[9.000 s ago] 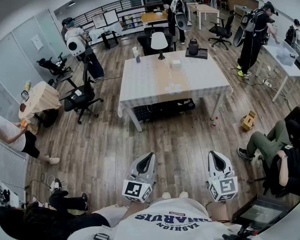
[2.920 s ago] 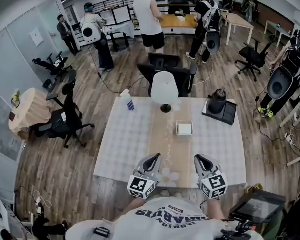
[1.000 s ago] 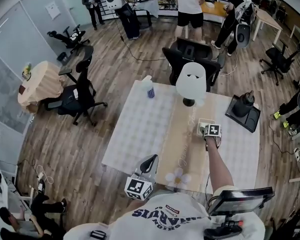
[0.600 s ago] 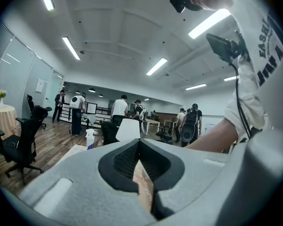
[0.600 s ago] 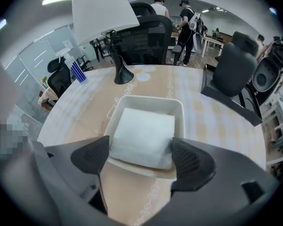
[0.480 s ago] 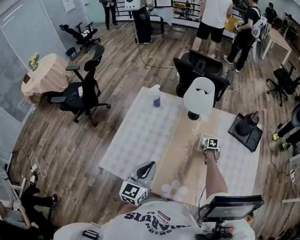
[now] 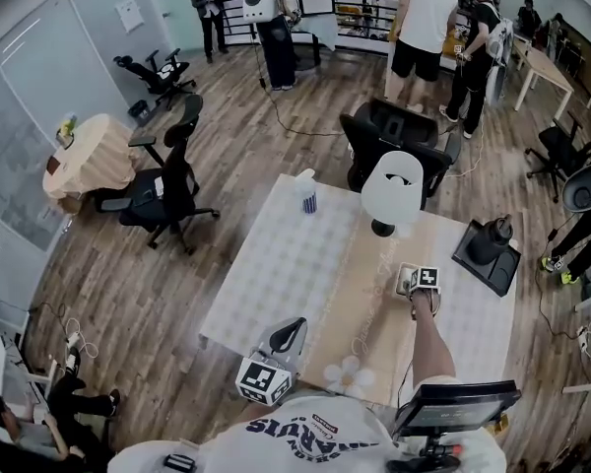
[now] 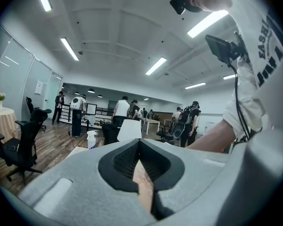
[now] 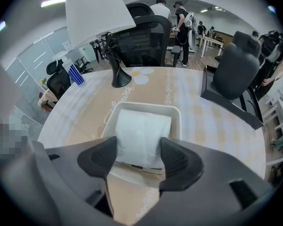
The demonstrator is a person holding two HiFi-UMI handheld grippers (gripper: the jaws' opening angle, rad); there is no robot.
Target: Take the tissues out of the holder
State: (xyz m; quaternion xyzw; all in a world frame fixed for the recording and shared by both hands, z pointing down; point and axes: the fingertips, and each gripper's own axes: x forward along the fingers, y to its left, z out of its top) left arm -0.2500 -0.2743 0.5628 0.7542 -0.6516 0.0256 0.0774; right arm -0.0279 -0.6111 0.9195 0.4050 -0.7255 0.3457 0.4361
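A white stack of tissues [image 9: 141, 133] lies in a shallow cream holder [image 9: 147, 108] on the tan runner of the table. In the right gripper view my right gripper [image 9: 138, 155] straddles the stack, its jaws closing, both black pads against the tissues' sides. The head view shows that gripper [image 7: 414, 284] at arm's length over the holder [image 7: 403, 278]. My left gripper [image 7: 294, 328] hangs by the table's front edge, far from the holder. In its own view the left gripper [image 8: 139, 147] is shut with nothing between the pads.
A white-shaded lamp [image 7: 392, 190] stands just behind the holder. A black kettle on a dark tray [image 7: 489, 244] sits to the right, a spray bottle [image 7: 306, 193] at the far left corner. Office chairs [image 7: 394, 141] and several people fill the room beyond.
My right gripper reached from the table's front edge out to the holder and has stayed over it for the last second. The left gripper stayed near the front edge.
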